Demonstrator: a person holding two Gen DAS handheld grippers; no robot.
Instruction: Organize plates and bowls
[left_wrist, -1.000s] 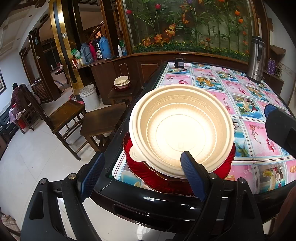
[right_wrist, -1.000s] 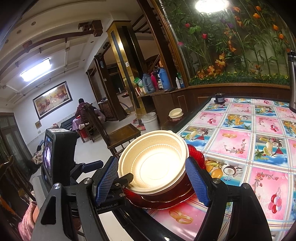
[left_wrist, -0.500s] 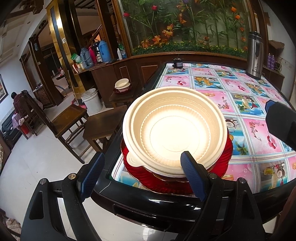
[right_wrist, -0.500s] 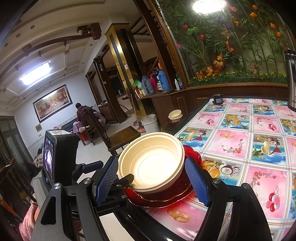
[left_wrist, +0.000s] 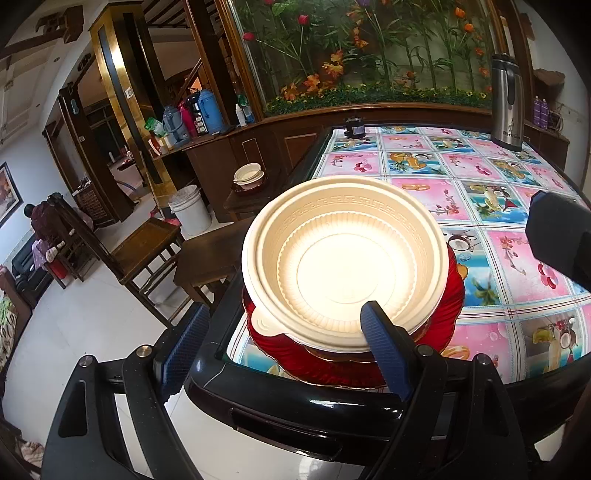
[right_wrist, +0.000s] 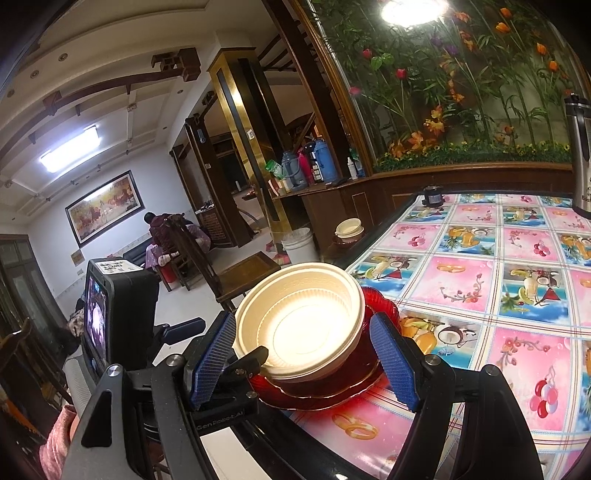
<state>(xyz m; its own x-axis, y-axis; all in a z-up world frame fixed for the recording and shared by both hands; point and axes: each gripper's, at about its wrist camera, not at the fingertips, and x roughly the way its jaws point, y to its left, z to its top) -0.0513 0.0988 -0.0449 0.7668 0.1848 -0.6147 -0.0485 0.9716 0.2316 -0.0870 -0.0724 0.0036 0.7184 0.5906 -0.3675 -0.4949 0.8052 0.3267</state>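
Observation:
A cream plastic bowl sits nested on a red glass bowl and red plate at the table's near left corner. It also shows in the right wrist view on the red plate. My left gripper is open, its right finger over the bowl's near rim and its left finger off the table edge. My right gripper is open, its fingers on either side of the stack without gripping it. The left gripper's body shows at left in the right wrist view.
The table has a pink and blue patterned cloth and a black rim. A steel thermos and a small dark jar stand at the far end. Wooden chairs, a white bucket and more bowls are left of the table.
Both grippers have shifted slightly; the cream bowl and red stack sit a little lower and closer in both views. Both grippers have stayed open.

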